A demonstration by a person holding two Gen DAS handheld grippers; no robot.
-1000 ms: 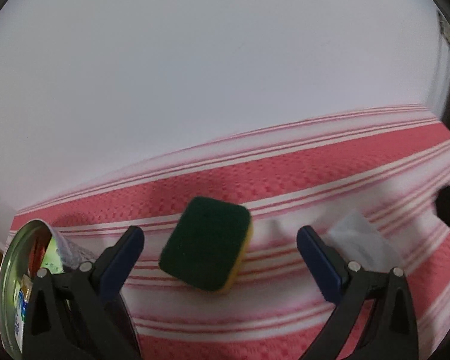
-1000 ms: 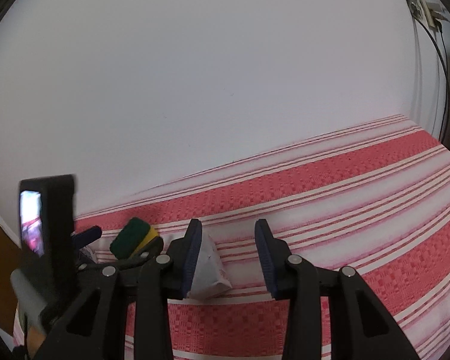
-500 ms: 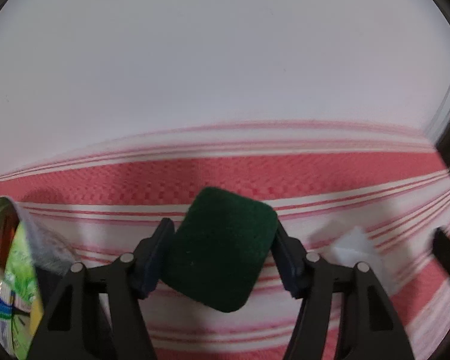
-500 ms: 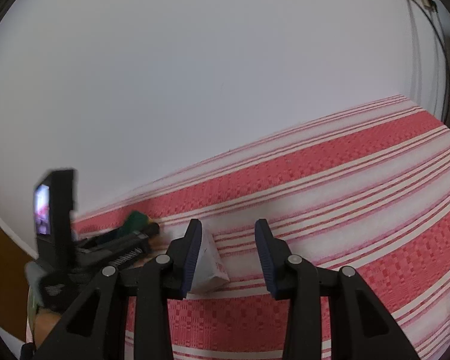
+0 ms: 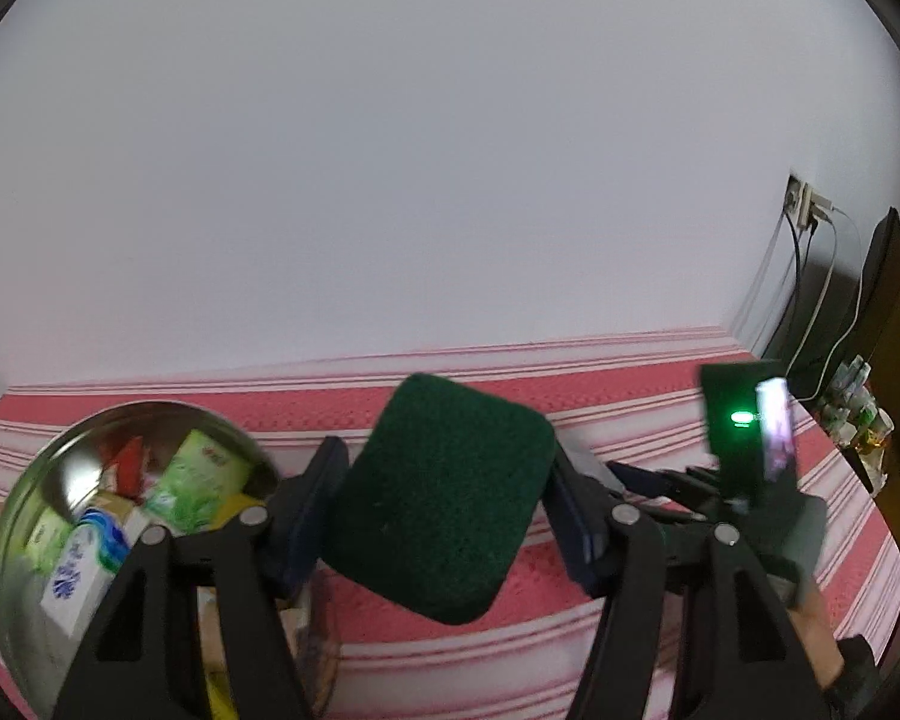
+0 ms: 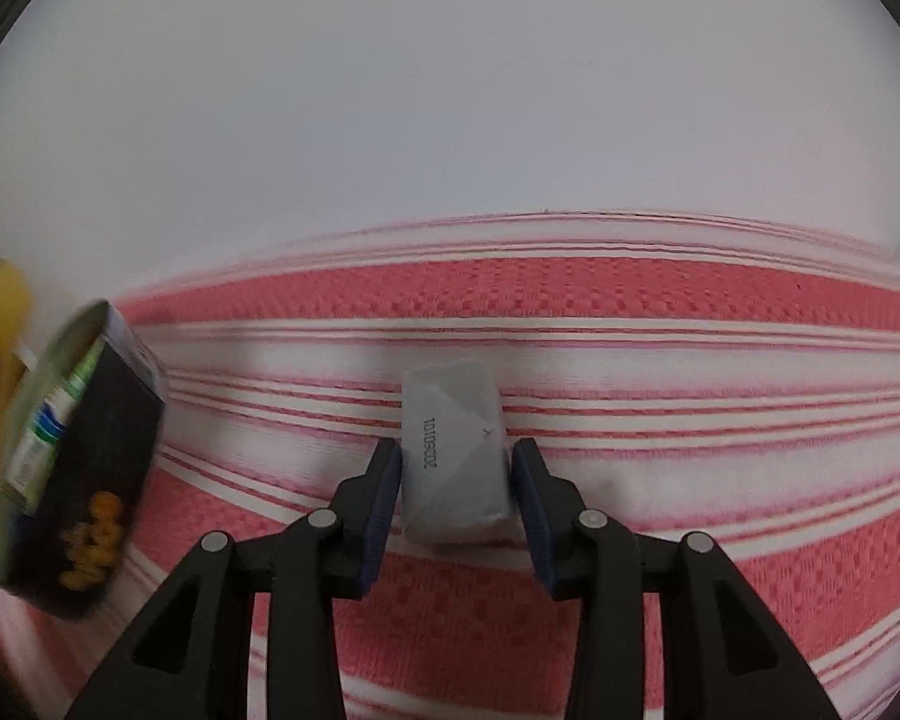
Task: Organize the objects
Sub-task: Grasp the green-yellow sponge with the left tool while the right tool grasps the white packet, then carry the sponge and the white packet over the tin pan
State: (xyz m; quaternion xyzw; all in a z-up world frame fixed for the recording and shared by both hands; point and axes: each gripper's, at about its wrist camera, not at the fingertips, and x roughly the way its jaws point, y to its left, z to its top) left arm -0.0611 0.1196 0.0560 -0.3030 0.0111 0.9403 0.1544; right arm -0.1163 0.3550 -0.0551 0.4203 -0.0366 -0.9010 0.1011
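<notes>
Since a second ago: sponge (image 5: 444, 498) was lying on the cloth between spread left fingers; now it is raised off the cloth and the bowl sits larger at lower left of the left view. Right fingers, then beside the packet, now straddle it.
Left gripper (image 5: 444, 516): fingers pinching the green sponge by its two sides; held above the striped cloth (image 5: 630, 396), centre-low in the frame.
Right gripper (image 6: 456, 480): fingers set either side of the grey-white packet (image 6: 455, 459), touching or nearly so; whether they squeeze it I cannot tell. Packet lies on the cloth, centre of the right view.
Metal bowl (image 5: 24, 516): lower left of the left view, already holding several packets and small cartons.
Done, by my reading: some items gathered in the bowl; sponge picked up.
Left: sponge probably goes to the bowl; packet not yet lifted.
</notes>
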